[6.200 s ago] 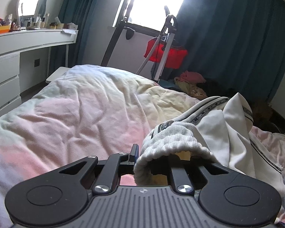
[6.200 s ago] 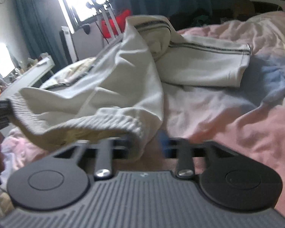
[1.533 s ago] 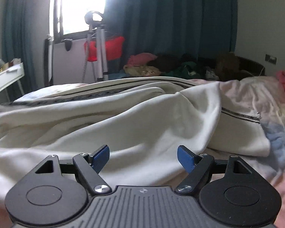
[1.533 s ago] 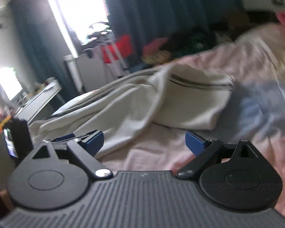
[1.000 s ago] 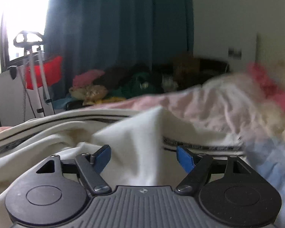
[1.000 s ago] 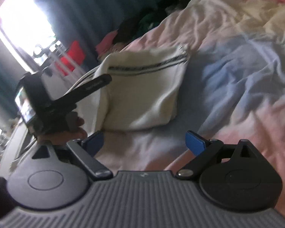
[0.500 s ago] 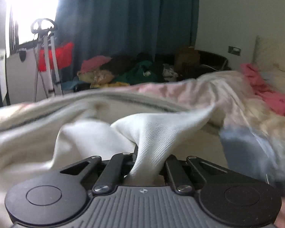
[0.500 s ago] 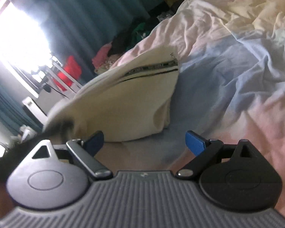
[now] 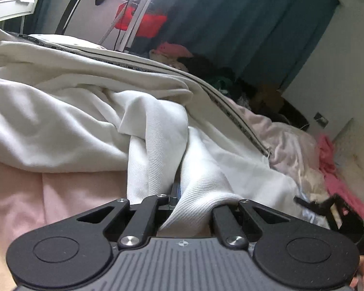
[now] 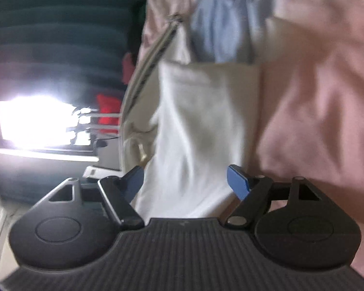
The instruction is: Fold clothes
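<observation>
Left wrist view gives me the widest read: the pastel bedspread (image 9: 60,194) fills the bottom of the picture, pink under my tool, and the cream garment (image 9: 72,111) lies rumpled across it from the left edge toward the middle, its dark striped trim (image 9: 233,114) running diagonally down to the right. Behind the bed hang the dark teal curtains (image 9: 242,24), with a red bag on a metal stand (image 9: 143,21) by the bright window. My left gripper (image 9: 176,194) is clamped tight on a bunched fold of that cream cloth, which rises in 2 ridges straight out of the closed jaws. From the right wrist view, blurred and rolled on its side, I see the garment's pale panel (image 10: 201,126) lying on the pink bedding (image 10: 315,97) straight ahead. My right gripper (image 10: 184,181) has just been closing, yet its blue pads (image 10: 237,181) stand well apart; cloth shows between them, with neither pad pressing on it. At the left view's lower right edge, the other tool (image 9: 337,213) shows dark and smeared.
</observation>
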`<act>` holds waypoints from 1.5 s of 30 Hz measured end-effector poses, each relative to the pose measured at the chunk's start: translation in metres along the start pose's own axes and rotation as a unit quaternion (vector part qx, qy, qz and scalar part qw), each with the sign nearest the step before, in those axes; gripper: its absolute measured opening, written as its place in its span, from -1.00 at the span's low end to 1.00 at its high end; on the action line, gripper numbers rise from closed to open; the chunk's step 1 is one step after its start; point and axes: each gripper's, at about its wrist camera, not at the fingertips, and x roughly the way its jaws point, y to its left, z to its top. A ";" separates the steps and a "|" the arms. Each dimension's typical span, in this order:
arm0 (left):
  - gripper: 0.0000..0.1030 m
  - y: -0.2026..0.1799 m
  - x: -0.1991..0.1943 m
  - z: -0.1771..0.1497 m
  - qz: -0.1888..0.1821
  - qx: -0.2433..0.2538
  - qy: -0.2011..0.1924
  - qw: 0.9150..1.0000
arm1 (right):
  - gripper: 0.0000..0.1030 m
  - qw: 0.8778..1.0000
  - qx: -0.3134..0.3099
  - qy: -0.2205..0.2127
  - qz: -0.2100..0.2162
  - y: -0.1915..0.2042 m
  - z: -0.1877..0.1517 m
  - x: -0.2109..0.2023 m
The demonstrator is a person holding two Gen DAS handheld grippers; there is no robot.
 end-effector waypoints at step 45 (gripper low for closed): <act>-0.04 -0.079 0.022 -0.046 -0.151 0.136 0.022 0.979 | -0.73 0.941 -0.133 -0.248 -0.189 0.013 0.122 -0.050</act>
